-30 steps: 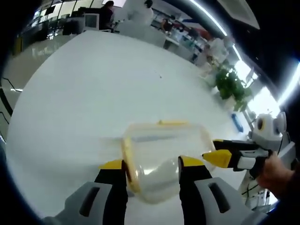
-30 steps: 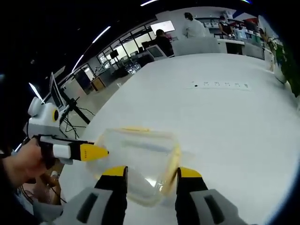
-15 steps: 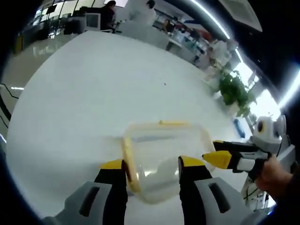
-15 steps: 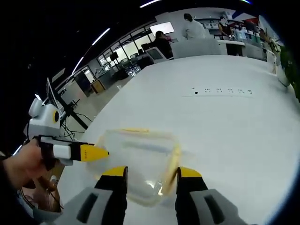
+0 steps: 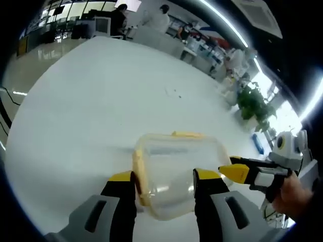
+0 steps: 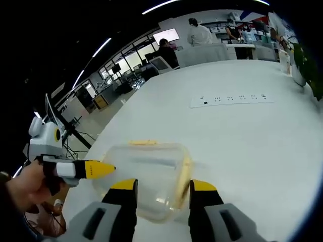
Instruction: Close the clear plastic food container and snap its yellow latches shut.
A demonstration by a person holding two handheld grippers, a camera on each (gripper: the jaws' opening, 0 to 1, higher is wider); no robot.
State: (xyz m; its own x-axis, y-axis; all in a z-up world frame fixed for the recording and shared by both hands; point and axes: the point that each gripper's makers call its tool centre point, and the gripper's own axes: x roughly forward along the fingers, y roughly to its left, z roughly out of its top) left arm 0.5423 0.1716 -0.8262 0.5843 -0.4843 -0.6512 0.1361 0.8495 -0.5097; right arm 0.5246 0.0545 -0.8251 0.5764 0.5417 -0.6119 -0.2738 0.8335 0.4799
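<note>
A clear plastic container (image 5: 176,169) with its lid on rests on the white table (image 5: 91,101). One yellow latch (image 5: 137,169) runs along its left side and another (image 5: 187,134) along its far edge. My left gripper (image 5: 164,177) is open, and the container's near end lies between its yellow-tipped jaws. The right gripper (image 5: 237,172) reaches in from the right, its tip at the container's side. In the right gripper view, the container (image 6: 146,174) lies between the open jaws of my right gripper (image 6: 162,185), with a yellow latch (image 6: 184,174) on its right. The left gripper (image 6: 96,170), held by a hand, points at its left side.
A white power strip (image 6: 232,99) lies farther out on the table. Green plants (image 5: 255,103) stand past the table's far right edge, with a small blue object (image 5: 257,143) near them. Desks, monitors and people (image 6: 199,33) are in the background.
Both views have shifted a little as the hands moved. The container stays in place between the open jaws, and both grippers hold about the same positions beside it.
</note>
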